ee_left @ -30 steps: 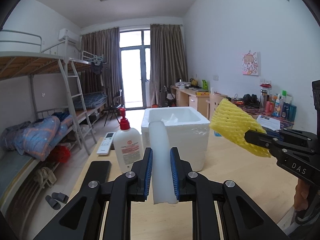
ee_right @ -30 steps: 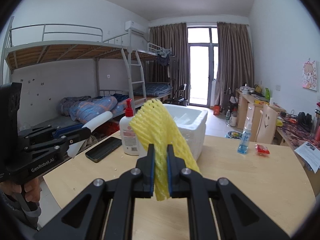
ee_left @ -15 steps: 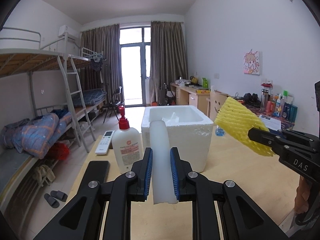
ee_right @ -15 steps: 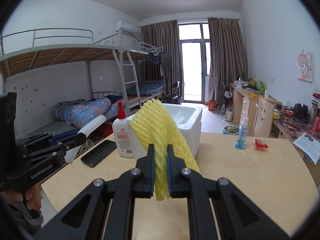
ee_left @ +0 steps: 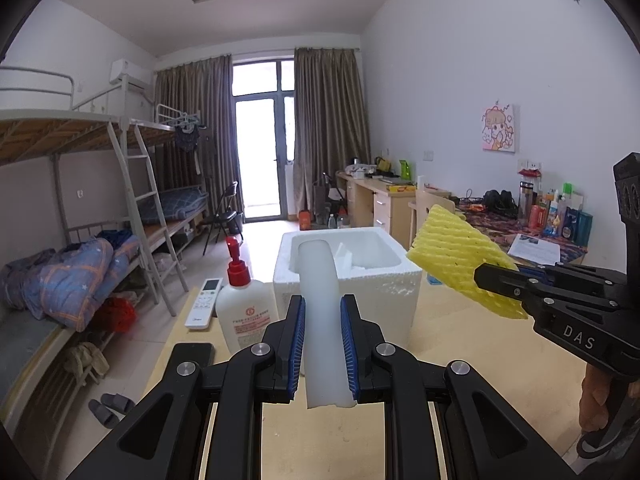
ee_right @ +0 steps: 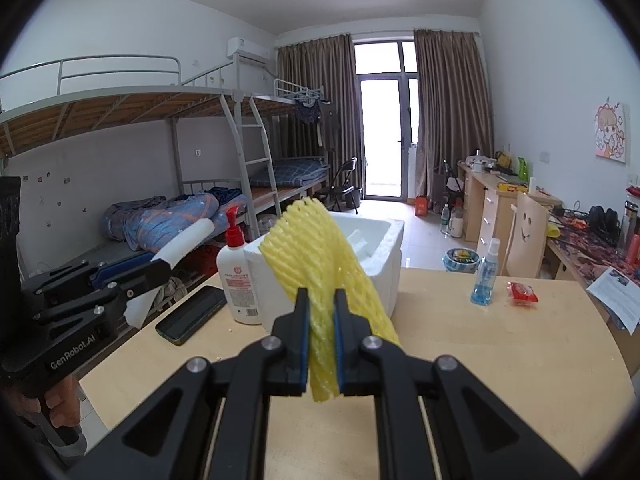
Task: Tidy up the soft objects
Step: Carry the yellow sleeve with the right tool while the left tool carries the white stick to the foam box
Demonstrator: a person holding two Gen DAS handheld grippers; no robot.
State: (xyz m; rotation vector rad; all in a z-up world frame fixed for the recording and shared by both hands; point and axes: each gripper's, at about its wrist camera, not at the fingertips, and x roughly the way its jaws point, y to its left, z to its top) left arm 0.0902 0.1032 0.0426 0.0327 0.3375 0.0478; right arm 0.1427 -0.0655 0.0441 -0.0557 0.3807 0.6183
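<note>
My left gripper [ee_left: 322,308] is shut on a white foam sheet [ee_left: 320,300] that curves up and forward between its blue pads. My right gripper [ee_right: 321,300] is shut on a yellow foam net sleeve [ee_right: 316,256], which fans out above the jaws. Both are held in the air over the wooden table [ee_right: 480,352], short of a white styrofoam box [ee_left: 360,264] that stands open with white foam pieces inside. In the left wrist view the right gripper [ee_left: 486,278] with the yellow net [ee_left: 456,260] hangs to the right of the box. In the right wrist view the left gripper [ee_right: 160,270] and its white sheet [ee_right: 184,246] are at the left.
A white pump bottle with a red cap [ee_left: 244,304], a white remote [ee_left: 205,308] and a black phone [ee_right: 192,314] lie left of the box. A blue spray bottle [ee_right: 486,276] and a red packet [ee_right: 522,292] sit at the table's right. Bunk beds line the left wall.
Both grippers have stayed almost still with their foam pieces held. The right wrist view has shifted slightly, the box and bottle sitting a little further left than before.
</note>
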